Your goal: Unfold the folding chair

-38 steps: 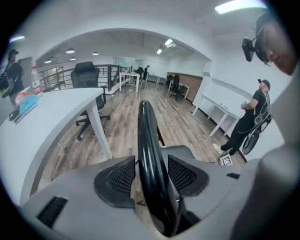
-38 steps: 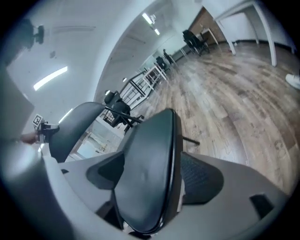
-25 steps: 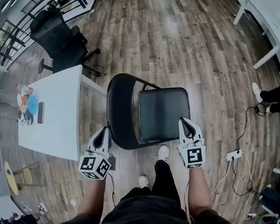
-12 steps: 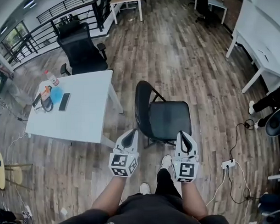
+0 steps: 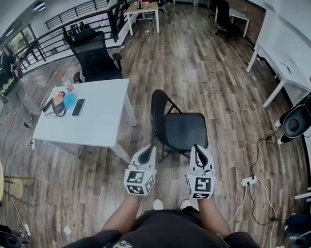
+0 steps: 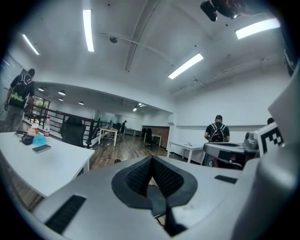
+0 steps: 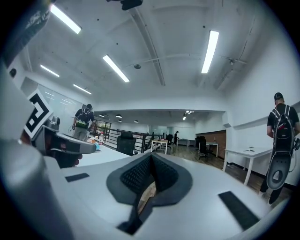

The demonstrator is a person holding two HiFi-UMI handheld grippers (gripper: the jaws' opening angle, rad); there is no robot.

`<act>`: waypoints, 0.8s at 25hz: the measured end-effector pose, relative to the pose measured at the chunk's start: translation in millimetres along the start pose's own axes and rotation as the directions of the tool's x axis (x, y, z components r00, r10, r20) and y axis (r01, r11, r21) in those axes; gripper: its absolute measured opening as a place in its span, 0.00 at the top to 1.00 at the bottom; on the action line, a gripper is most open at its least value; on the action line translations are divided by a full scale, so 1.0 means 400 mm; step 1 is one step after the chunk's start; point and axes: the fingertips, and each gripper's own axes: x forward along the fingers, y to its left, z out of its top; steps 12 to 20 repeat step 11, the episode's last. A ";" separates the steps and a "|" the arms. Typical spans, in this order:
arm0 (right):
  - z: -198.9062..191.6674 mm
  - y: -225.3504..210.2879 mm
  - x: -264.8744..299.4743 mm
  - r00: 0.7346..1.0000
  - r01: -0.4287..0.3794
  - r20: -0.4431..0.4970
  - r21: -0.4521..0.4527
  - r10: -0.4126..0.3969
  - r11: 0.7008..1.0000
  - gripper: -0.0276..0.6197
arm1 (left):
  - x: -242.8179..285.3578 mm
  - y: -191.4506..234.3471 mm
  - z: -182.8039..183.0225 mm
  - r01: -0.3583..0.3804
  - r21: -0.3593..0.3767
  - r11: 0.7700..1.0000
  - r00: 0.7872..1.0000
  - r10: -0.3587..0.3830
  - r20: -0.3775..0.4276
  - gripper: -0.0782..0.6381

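Observation:
The black folding chair (image 5: pixel 178 128) stands unfolded on the wood floor, its seat flat and its curved backrest on the left side in the head view. Both grippers are raised in front of my body, nearer to me than the chair and apart from it. My left gripper (image 5: pixel 148 149) is shut with nothing in it, and its dark pads (image 6: pixel 140 176) meet. Beside it, my right gripper (image 5: pixel 196 148) is also shut and empty, with its pads (image 7: pixel 161 174) together. The two gripper views look level across the room and do not show the chair.
A white table (image 5: pixel 102 123) with a phone, a bottle and small items stands left of the chair. A black office chair (image 5: pixel 94 59) is behind the table. A power strip (image 5: pixel 249 181) with cables lies at the right. A white desk (image 5: pixel 283 65) stands far right. A person (image 5: pixel 9 80) stands at the left.
Both grippers have lifted off the chair's front edge and come back toward my body. The head view has risen, so the chair looks smaller and farther off.

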 end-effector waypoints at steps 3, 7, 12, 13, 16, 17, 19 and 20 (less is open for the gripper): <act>0.022 -0.028 -0.025 0.999 -0.031 0.038 0.004 0.031 1.000 0.94 | 0.004 -0.069 0.014 0.001 0.025 1.000 1.000 -0.002 0.011 0.88; 0.048 -0.042 -0.038 0.995 -0.062 0.071 -0.018 0.063 0.998 0.94 | 0.011 -0.113 0.039 -0.033 0.076 0.997 0.999 0.031 0.030 0.88; 0.083 -0.058 -0.048 0.992 -0.062 0.109 -0.027 0.065 0.998 0.94 | 0.023 -0.124 0.082 -0.056 0.082 0.995 0.997 0.051 0.063 0.88; 0.083 -0.058 -0.048 0.992 -0.062 0.109 -0.027 0.065 0.998 0.94 | 0.023 -0.124 0.082 -0.056 0.082 0.995 0.997 0.051 0.063 0.88; 0.083 -0.058 -0.048 0.992 -0.062 0.109 -0.027 0.065 0.998 0.94 | 0.023 -0.124 0.082 -0.056 0.082 0.995 0.997 0.051 0.063 0.88; 0.083 -0.058 -0.048 0.992 -0.062 0.109 -0.027 0.065 0.998 0.94 | 0.023 -0.124 0.082 -0.056 0.082 0.995 0.997 0.051 0.063 0.88; 0.083 -0.058 -0.048 0.992 -0.062 0.109 -0.027 0.065 0.998 0.94 | 0.023 -0.124 0.082 -0.056 0.082 0.995 0.997 0.051 0.063 0.88; 0.083 -0.058 -0.048 0.992 -0.062 0.109 -0.027 0.065 0.998 0.94 | 0.023 -0.124 0.082 -0.056 0.082 0.995 0.997 0.051 0.063 0.88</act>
